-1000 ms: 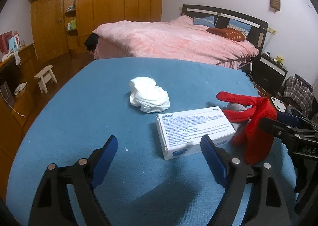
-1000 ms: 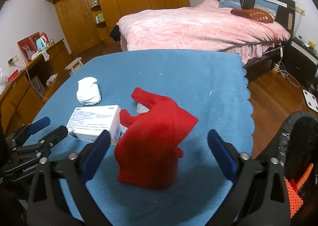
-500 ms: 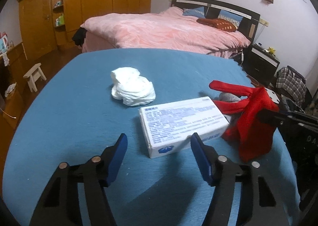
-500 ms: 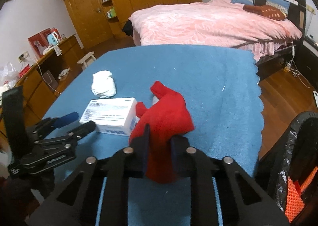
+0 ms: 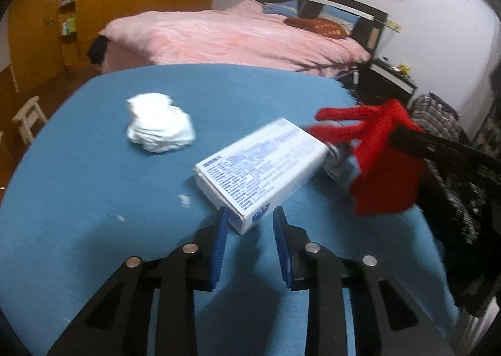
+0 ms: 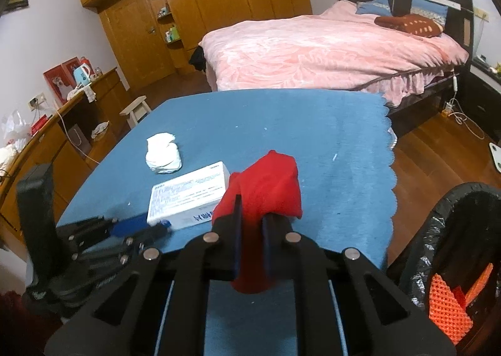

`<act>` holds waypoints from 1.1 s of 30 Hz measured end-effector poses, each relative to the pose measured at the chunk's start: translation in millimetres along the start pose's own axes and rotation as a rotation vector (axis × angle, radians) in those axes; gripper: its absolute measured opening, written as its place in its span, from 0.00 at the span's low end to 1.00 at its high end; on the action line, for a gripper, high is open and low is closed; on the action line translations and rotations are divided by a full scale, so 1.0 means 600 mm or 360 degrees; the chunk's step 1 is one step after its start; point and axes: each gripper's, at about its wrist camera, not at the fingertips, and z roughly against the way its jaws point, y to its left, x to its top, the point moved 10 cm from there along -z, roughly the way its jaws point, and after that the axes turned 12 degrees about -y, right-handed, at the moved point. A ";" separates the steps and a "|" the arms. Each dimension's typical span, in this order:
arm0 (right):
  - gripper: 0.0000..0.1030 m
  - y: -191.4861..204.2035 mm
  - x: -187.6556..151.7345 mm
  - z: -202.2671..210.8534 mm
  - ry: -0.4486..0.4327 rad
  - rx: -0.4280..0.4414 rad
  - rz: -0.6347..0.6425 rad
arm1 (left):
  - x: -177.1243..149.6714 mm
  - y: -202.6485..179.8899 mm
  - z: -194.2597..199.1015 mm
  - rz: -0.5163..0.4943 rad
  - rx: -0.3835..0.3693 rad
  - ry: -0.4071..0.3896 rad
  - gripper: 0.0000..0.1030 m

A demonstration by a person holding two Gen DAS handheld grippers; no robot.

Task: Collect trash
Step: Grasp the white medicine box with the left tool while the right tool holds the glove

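Note:
A white printed box (image 5: 260, 168) lies on the blue-covered table (image 5: 94, 230), and a crumpled white tissue wad (image 5: 159, 127) sits behind it to the left. My left gripper (image 5: 250, 213) is low at the box's near corner. Its jaws are closing with that corner between the blue pads, and a thin gap still shows. My right gripper (image 6: 252, 215) is shut on a red glove (image 6: 266, 187), which hangs raised above the table. In the left wrist view the glove (image 5: 385, 174) hangs to the right of the box. A small grey thing (image 5: 336, 162) lies beneath it.
A bin lined with a black bag (image 6: 438, 224) stands at the table's right edge, with orange mesh (image 6: 447, 302) inside. Beyond the table are a pink bed (image 6: 313, 52) and a small white stool (image 6: 136, 108). A wooden sideboard (image 6: 47, 149) runs along the left.
The left gripper has come down to the box and its jaws have narrowed around the near corner. The right gripper has shut on the red glove and lifted it off the table.

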 end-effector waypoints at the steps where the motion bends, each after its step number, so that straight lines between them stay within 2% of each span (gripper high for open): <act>1: 0.10 -0.003 0.001 0.000 -0.0001 -0.0003 -0.0006 | -0.001 -0.007 0.002 -0.0002 -0.0031 0.0000 0.28; 4: 0.10 -0.013 0.001 0.001 -0.0002 -0.0016 -0.0020 | 0.003 -0.012 0.009 -0.0032 -0.0021 -0.0012 0.29; 6: 0.10 -0.015 0.000 0.002 -0.0002 -0.0018 -0.0022 | 0.010 -0.001 0.012 -0.0041 0.0025 -0.0034 0.36; 8: 0.10 -0.015 0.000 0.002 -0.0002 -0.0018 -0.0021 | 0.018 0.013 0.013 -0.0035 0.0064 -0.0061 0.55; 10: 0.10 -0.016 -0.001 0.002 0.0000 -0.0017 -0.0020 | 0.026 0.023 0.006 -0.0033 0.0078 -0.0076 0.61; 14: 0.10 -0.016 -0.002 0.001 0.0007 -0.0022 -0.0025 | 0.034 0.022 -0.020 -0.0082 0.0011 -0.0072 0.76; 17: 0.10 -0.022 -0.005 0.000 0.0020 -0.0026 -0.0038 | 0.036 0.011 -0.039 -0.0145 -0.0038 -0.0042 0.82; 19: 0.10 -0.023 -0.006 -0.004 0.0027 -0.0028 -0.0048 | 0.034 0.003 -0.051 -0.0179 -0.0071 -0.0005 0.84; 21: 0.10 -0.024 -0.006 -0.007 0.0029 -0.0030 -0.0050 | 0.032 0.002 -0.061 -0.0199 -0.0054 0.0028 0.84; 22: 0.10 -0.024 -0.006 -0.007 0.0028 -0.0029 -0.0049 | 0.030 0.002 -0.066 -0.0195 -0.0053 0.0049 0.83; 24: 0.10 -0.023 -0.006 -0.007 0.0028 -0.0028 -0.0048 | 0.029 -0.001 -0.067 -0.0186 -0.0084 0.0058 0.71; 25: 0.10 -0.022 -0.006 -0.008 0.0028 -0.0026 -0.0047 | 0.029 -0.002 -0.066 -0.0185 -0.0076 0.0054 0.70; 29: 0.10 -0.020 -0.007 -0.010 0.0030 -0.0024 -0.0046 | 0.025 0.008 -0.054 -0.0171 0.0032 0.0036 0.68; 33: 0.10 -0.019 -0.008 -0.011 0.0033 -0.0022 -0.0041 | 0.017 0.019 -0.015 -0.0045 0.0147 -0.0010 0.67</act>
